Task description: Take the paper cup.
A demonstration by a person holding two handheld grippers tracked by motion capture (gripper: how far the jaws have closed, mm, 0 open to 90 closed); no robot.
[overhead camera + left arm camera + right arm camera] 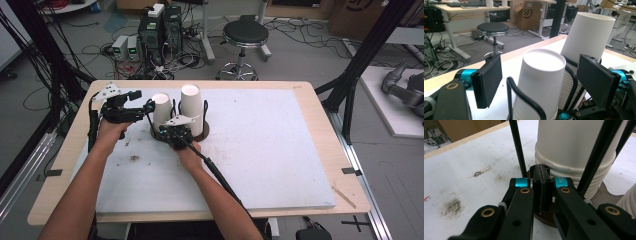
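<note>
Two stacks of upside-down white paper cups stand in a black wire holder on a round brown base (202,133). The shorter stack (161,111) (541,82) is on the left and the taller stack (191,106) (586,45) (574,150) on the right. My left gripper (146,103) (542,82) is open, with its pads on either side of the shorter stack's top cup and gaps showing on both sides. My right gripper (173,129) (542,185) is shut with nothing between its pads. Its tips are low over the brown base (549,218), just in front of the taller stack.
The holder's black wire rods (517,147) rise close beside the right gripper's tips. The cups stand on a white mat (260,145) over a wooden table (320,115). A black stool (245,35) and cabled equipment (160,30) are on the floor beyond the far edge.
</note>
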